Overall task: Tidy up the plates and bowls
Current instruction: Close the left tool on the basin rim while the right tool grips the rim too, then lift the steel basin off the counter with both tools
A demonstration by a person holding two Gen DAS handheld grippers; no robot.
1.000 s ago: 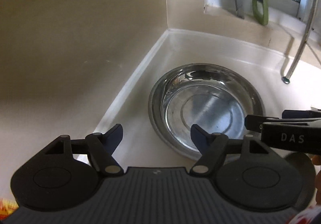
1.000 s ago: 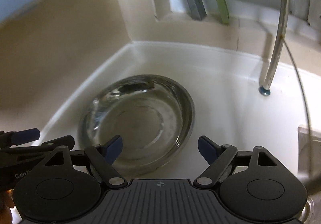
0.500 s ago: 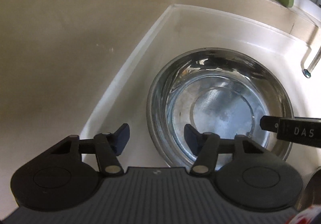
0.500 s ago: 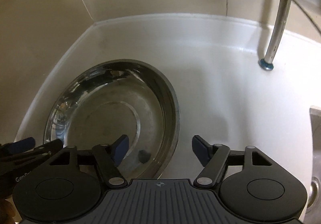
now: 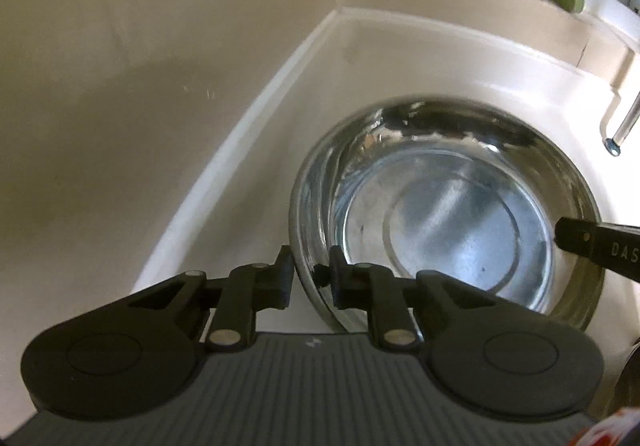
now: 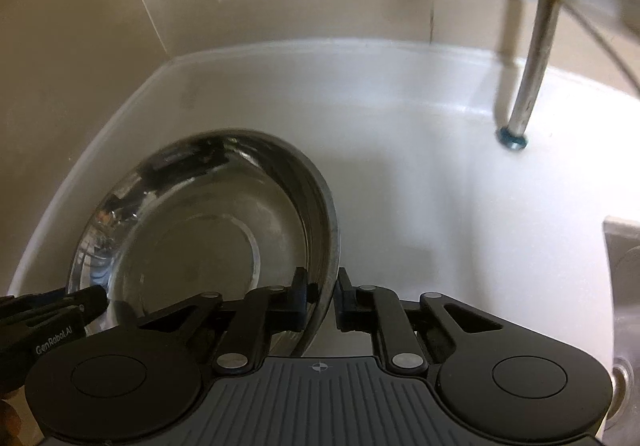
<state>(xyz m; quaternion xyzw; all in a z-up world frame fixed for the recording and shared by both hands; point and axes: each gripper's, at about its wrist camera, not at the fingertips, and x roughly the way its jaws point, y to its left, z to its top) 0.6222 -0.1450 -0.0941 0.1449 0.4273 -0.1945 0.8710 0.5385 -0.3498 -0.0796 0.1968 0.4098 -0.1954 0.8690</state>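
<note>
White counter is carrying a steel bowl near the wall corner, nothing visible inside it. Left gripper is pinching its left rim, right gripper its right rim, jaws just closing. Faucet is hanging nearby.

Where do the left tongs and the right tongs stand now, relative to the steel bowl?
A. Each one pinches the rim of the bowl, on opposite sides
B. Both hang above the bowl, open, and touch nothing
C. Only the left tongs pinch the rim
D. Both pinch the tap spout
A: the left tongs and the right tongs each have one finger inside and one outside the rim of the steel bowl, on opposite sides.
</note>
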